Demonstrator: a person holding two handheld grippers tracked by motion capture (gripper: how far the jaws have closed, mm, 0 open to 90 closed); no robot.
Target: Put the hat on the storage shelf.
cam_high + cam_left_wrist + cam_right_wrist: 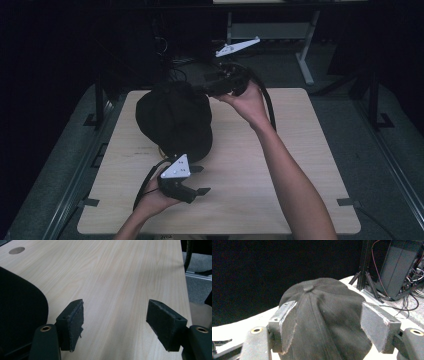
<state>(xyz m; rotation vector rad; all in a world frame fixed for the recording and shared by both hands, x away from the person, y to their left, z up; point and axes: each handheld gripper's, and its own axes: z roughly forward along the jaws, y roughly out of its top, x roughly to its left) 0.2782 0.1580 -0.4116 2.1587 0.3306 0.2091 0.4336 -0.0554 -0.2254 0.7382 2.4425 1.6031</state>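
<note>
A black cap [174, 120] lies crown up on the pale wooden table [300, 150], toward the back left. My right gripper [203, 89] hovers at the cap's far right edge, held from the right and pointing left at it. In the right gripper view the jaws [328, 306] stand open, and the cap [324, 315] with its top button sits just beyond them, untouched by the pads. My left gripper [200, 180] rests low near the front of the table, just in front of the cap. Its jaws [115, 307] are open over bare wood, with the cap's edge [20, 310] at their left.
A round cable hole [16, 250] sits in the tabletop far from the left gripper. Behind the table stand a dark computer case with cables [402, 267] and a white desk frame [305, 50]. Grey floor surrounds the table.
</note>
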